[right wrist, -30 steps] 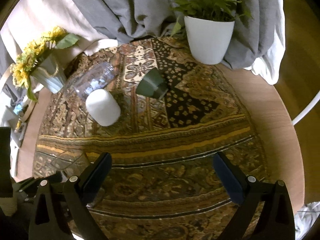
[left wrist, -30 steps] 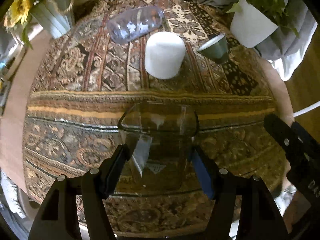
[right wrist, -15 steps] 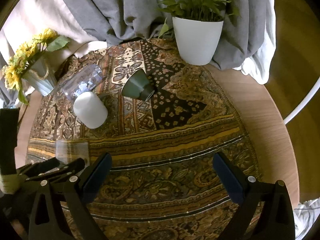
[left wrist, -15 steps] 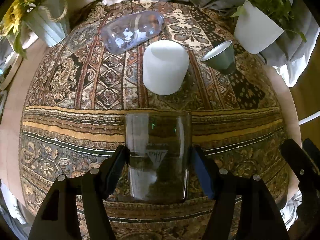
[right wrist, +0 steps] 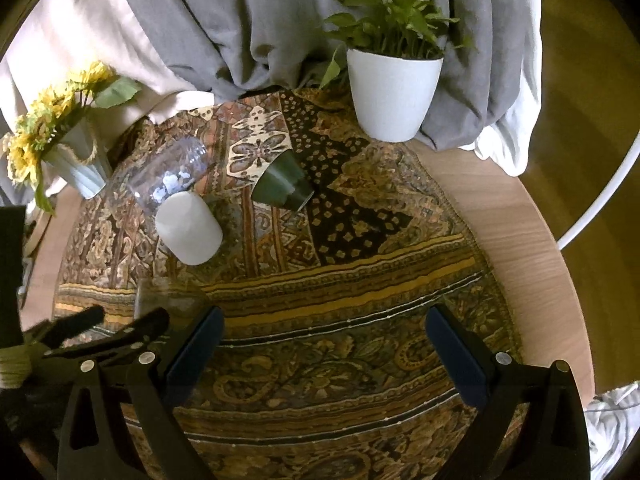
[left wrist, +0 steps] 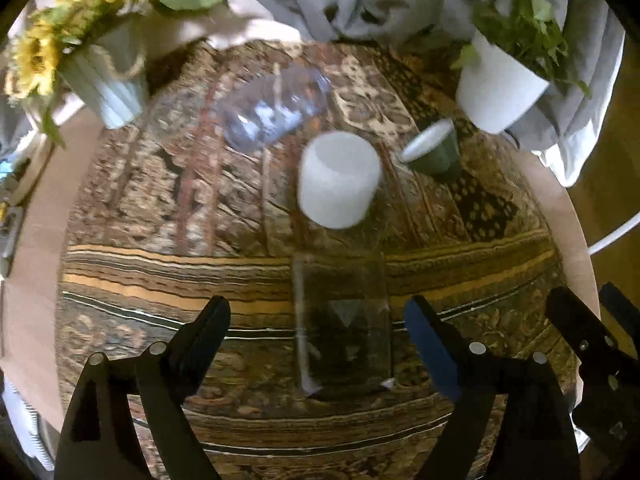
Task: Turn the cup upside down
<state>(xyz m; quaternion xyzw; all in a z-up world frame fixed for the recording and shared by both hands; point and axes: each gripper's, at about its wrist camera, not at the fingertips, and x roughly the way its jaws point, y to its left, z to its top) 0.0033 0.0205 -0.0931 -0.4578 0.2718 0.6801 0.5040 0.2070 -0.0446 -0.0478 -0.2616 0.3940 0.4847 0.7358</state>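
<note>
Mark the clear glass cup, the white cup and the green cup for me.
clear glass cup (left wrist: pixel 342 320): left wrist view, middle of its side wall.
white cup (left wrist: pixel 339 178): left wrist view, middle of its white body.
green cup (right wrist: pixel 282 184): right wrist view, its dark green outer side.

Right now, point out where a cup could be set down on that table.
Free: the patterned cloth in front of the right gripper, between the green cup and the bare wooden rim. Crowded: the far left, where the plastic bottle, white cup and sunflower vase cluster, with the glass between the open left gripper.
</note>
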